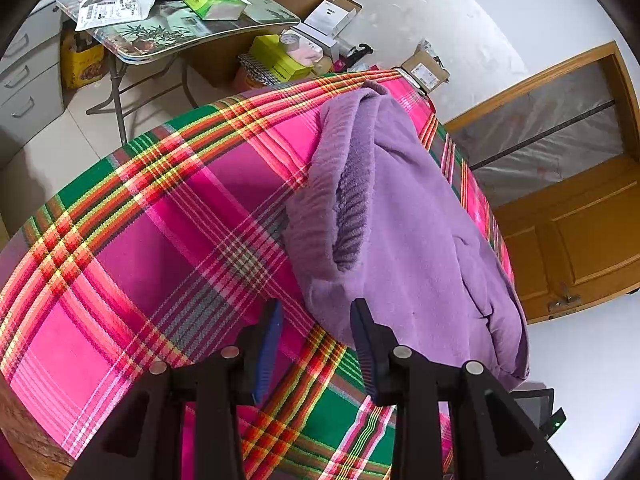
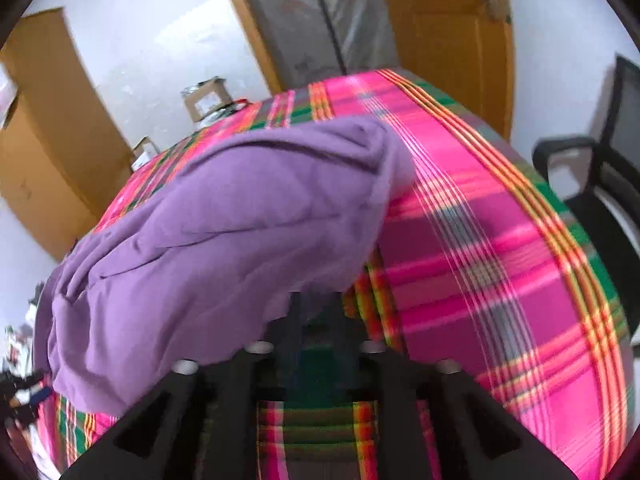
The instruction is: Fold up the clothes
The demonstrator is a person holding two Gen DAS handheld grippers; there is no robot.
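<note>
My left gripper (image 1: 316, 344) hangs spread beside the purple fleece sweater (image 1: 404, 224) lying partly folded on the plaid-covered worktop (image 1: 132, 248), while my right gripper (image 2: 316, 320), fingers blurred and indeterminate, meets its hem, presumably for folding.

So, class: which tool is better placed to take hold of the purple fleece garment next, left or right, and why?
Probably the left tool: it is open, with the purple fleece garment's hem just beyond its fingertips on the pink plaid cloth. The right tool's view is blurred, its state unclear.
</note>
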